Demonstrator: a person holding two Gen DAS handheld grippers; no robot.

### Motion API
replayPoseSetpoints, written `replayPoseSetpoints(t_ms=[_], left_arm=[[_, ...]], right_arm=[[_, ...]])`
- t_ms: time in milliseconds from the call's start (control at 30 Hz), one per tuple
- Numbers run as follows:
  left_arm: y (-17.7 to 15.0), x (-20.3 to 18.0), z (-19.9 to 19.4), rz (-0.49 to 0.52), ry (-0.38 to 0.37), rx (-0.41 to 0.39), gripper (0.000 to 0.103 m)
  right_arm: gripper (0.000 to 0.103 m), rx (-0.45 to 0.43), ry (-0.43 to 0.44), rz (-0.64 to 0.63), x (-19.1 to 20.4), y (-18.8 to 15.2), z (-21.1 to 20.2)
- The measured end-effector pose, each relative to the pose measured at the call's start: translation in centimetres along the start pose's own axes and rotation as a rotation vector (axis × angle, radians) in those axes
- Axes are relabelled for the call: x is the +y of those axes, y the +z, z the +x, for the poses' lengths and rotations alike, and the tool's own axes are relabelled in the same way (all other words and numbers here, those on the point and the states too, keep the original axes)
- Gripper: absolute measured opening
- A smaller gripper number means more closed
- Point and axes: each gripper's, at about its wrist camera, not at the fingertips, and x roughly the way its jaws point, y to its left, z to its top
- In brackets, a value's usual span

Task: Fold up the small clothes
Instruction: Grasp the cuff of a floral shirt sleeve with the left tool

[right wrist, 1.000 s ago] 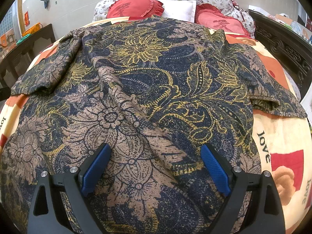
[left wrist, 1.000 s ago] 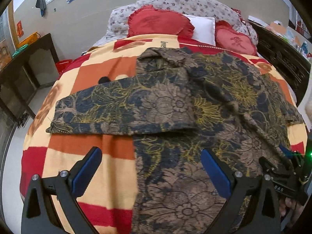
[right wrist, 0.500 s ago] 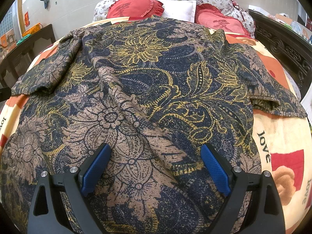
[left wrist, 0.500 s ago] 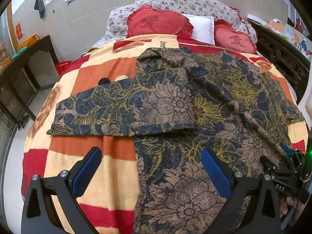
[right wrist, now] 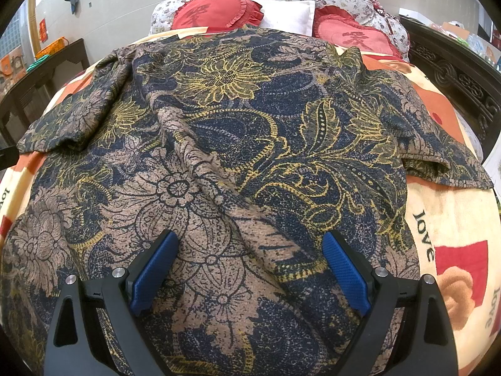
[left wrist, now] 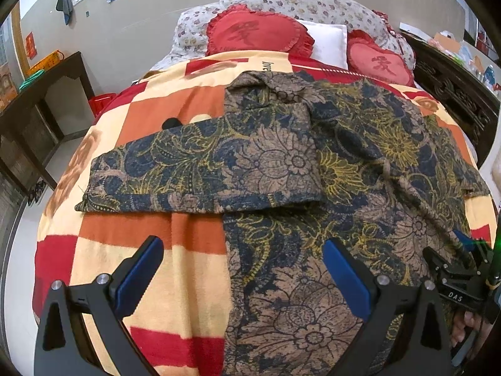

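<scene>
Between the two blue pads of the left gripper (left wrist: 242,277) lies the left edge of the shirt (left wrist: 313,172), with the checked blanket (left wrist: 175,228) beside it. Its jaws are spread wide and they grip nothing. One pad is over the blanket and the other is over the lower part of the shirt. The right gripper (right wrist: 250,277) is also spread wide and empty, and both its pads are above the lower middle of the same shirt (right wrist: 238,144). In the left wrist view this right gripper (left wrist: 460,282) shows at the right edge, with fingers (left wrist: 468,326) of a person's hand under it.

The shirt is dark blue and brown with yellow flower patterns. It lies spread on the blanket, its hem toward the grippers and its collar toward the pillows. Its left sleeve (left wrist: 200,172) stretches flat out to the side over the blanket. The right sleeve (right wrist: 438,156) lies out to the other side, near the word "love" printed on the blanket (right wrist: 451,219). A long wrinkle runs down the middle of the shirt.

Behind the shirt are two red heart-shaped cushions (left wrist: 256,33) and a white pillow (left wrist: 328,44). At the left stands a dark wooden table (left wrist: 40,100) by the wall.
</scene>
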Motion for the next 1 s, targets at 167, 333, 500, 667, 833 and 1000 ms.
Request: replayPoseSetpoints(t_ms=[167,333,500,667,833,1000], left_arm=[[0.1,0.5,0.1,-0.007,0.0,0.004,0.103],[0.4,1.9,0.2,-0.025,-0.054,0.009,0.103],[1.5,11.5,0.9,-0.405,-0.376,0.027,0.103],[0.9,21.2,2.6,-0.747,-0.54,0.041,0.103],[0.3,24.4,6.0,-0.918,-0.66,0.083,0.103],[0.0,25.3,8.6,-0.998,-0.652,0.101,0.103]], right_arm=[[0.099,0.0,0.0,0.0,0.0,0.1,0.1],[0.099,0.0,-0.001,0.0,0.0,0.0,0.0],[0.099,-0.001,-0.002,0.0,0.1,0.1,0.1],[0.099,-0.001,-0.004,-0.002,0.0,0.0,0.0],[0.099,-0.002,-0.003,0.0,0.0,0.0,0.0],[0.099,-0.002,-0.004,-0.001,0.1,0.1,0.1]])
